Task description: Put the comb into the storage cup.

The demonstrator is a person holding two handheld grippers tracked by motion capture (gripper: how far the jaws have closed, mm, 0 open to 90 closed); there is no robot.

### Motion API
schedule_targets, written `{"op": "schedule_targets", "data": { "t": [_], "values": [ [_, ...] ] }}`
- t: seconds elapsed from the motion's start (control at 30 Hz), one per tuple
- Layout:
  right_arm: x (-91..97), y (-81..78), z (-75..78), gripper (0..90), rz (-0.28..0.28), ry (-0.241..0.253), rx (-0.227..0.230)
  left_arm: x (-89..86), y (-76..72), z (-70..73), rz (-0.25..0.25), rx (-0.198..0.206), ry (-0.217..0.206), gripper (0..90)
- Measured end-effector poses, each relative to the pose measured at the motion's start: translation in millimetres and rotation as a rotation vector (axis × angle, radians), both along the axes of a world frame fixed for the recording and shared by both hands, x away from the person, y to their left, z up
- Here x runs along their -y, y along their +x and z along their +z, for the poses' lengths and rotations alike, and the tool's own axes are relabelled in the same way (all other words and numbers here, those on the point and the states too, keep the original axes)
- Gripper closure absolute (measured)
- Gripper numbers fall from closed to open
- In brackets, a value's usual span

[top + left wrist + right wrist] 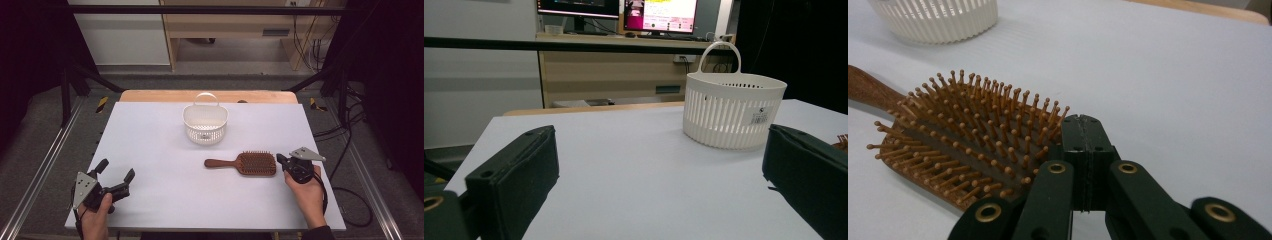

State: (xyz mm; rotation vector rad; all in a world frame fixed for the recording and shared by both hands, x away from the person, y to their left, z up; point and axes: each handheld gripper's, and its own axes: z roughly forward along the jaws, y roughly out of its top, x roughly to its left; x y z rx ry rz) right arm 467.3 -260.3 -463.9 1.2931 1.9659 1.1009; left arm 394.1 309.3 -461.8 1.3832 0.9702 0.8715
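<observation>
High view, lower right of centre: a wooden paddle hairbrush (pixel 248 163) is lying bristles-up on the white worktop (pixel 160 145), its long axis running across the frame, with the handle pointing toward frame left and the broad head toward frame right. The right tool (pixel 279 160) is being held at the head's right-hand end, so the brush is extending leftward from the tool along a line roughly continuous with the jaws. In the right gripper view, the jaws are being held fully closed upon each other, pad against pad, with nothing between them; their tips are lying against or just beside the rim of the head, and actual contact cannot be confirmed from this angle. The left tool (pixel 116 176) is being held at the lower left of the high view, well apart from the brush, its jaws standing wide open and empty. A white slotted basket (pixel 205 123) is standing above the brush in the frame, near upper centre. Judged from this layout, the right tool is the nearer, and any push would be directed along the brush's length.
</observation>
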Motion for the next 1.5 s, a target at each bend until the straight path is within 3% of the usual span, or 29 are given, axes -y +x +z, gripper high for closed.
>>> {"op": "schedule_targets", "data": {
  "t": [0.13,0.33,0.6,0.9,1.5],
  "values": [
    [5.3,-2.2,-1.0,90.0,-0.032,0.011,-0.024,1.2,-0.6,-0.1,-0.004,-0.001,0.005,1.7],
    [6.4,-0.4,-10.9,90.0,-0.027,0.017,-0.071,0.0,-0.8,-0.7,-0.003,-0.004,0.003,1.8],
    [2.1,4.8,-15.7,90.0,-0.024,0.023,-0.089,1.1,-0.5,-0.4,-0.006,-0.003,0.007,1.9],
    [-2.9,12.4,-15.5,90.0,-0.021,-0.003,-0.091,2.1,-0.3,-1.1,-0.010,-0.007,0.005,2.1],
    [-44.2,34.0,-10.9,90.0,0.086,-0.067,-0.099,2.1,-0.9,-0.7,-0.005,-0.010,0.003,2.2]
  ]
}}
